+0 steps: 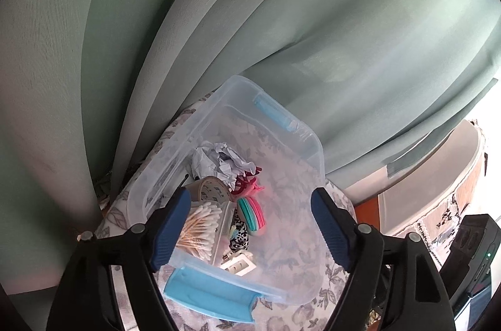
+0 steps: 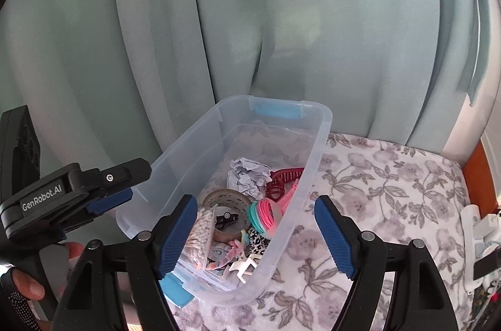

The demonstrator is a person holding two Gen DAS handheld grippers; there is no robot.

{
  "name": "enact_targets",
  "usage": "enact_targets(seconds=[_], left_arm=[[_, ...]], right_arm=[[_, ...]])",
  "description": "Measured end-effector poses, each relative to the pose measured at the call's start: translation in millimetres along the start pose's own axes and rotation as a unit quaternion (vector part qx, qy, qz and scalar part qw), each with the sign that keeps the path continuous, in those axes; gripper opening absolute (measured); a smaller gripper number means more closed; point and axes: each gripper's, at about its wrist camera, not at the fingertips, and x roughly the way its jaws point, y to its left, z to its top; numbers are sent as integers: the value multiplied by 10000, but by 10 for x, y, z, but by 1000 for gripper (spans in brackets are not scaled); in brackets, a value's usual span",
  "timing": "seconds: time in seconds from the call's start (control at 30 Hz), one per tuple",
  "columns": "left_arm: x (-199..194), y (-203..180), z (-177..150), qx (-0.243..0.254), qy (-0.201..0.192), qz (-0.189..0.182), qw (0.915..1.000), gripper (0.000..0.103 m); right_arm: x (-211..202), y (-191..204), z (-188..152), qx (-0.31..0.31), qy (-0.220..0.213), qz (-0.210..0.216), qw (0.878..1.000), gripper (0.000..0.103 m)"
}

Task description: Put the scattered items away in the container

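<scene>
A clear plastic bin (image 1: pixel 156 174) (image 2: pixel 313 149) with blue latches stands on the floral cloth. Inside lie crumpled paper (image 1: pixel 219 159) (image 2: pixel 247 174), a tape roll (image 1: pixel 213 190) (image 2: pixel 225 196), a box of cotton swabs (image 1: pixel 200 224) (image 2: pixel 200 234), a red hair claw (image 2: pixel 281 180), pink and teal hair ties (image 1: pixel 250 215) (image 2: pixel 263 215) and a spotted scrunchie (image 1: pixel 239 237). My left gripper (image 1: pixel 250 193) hangs open over the bin's near end, nothing between its pads; the right wrist view shows it at the bin's left wall (image 2: pixel 94 190). My right gripper (image 2: pixel 255 201) is open and straddles the bin's right wall.
Pale green curtains (image 2: pixel 250 18) hang close behind the bin. The floral cloth (image 2: pixel 391 190) stretches to the right, ending at an orange wooden edge (image 2: pixel 476 174). White plastic items (image 2: pixel 476 231) lie at the far right. A hand (image 2: pixel 28 284) holds the left gripper's handle.
</scene>
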Motion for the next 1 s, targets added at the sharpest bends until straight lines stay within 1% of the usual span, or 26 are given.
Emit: enact_targets(seconds=[0.13, 0.27, 0.33, 0.5, 0.63, 0.73, 0.8, 0.83, 0.93, 1.0], left_arm=[[-54, -90, -39, 211, -18, 115, 9997, 88], [-106, -218, -93, 515, -63, 251, 9983, 89], [-135, -296, -127, 677, -94, 312, 9972, 94], [-208, -486, -217, 1089, -153, 470, 9928, 96], [-277, -608, -288, 1355, -210, 652, 9884, 97], [-318, -691, -353, 1547, -253, 787, 9845, 97], [-332, -742, -397, 1645, -263, 879, 9821, 97], [-339, -758, -416, 1677, -258, 912, 9813, 97], [-363, -789, -472, 1720, -224, 945, 9803, 97], [-376, -814, -507, 1756, -222, 985, 9793, 97]], right_arm=[[-96, -64, -26, 122, -25, -66, 9999, 81], [-215, -160, -74, 252, -38, -162, 9995, 81], [-273, -218, -109, 333, -27, -211, 9992, 81], [-429, -367, -192, 578, -12, -362, 9977, 82], [-534, -426, -278, 711, 12, -414, 9966, 85], [-597, -455, -329, 771, 26, -409, 9962, 88], [-665, -475, -360, 801, 10, -388, 9960, 92], [-692, -479, -369, 817, -6, -382, 9959, 95], [-782, -496, -403, 877, -77, -377, 9954, 102], [-834, -515, -421, 937, -118, -392, 9948, 103]])
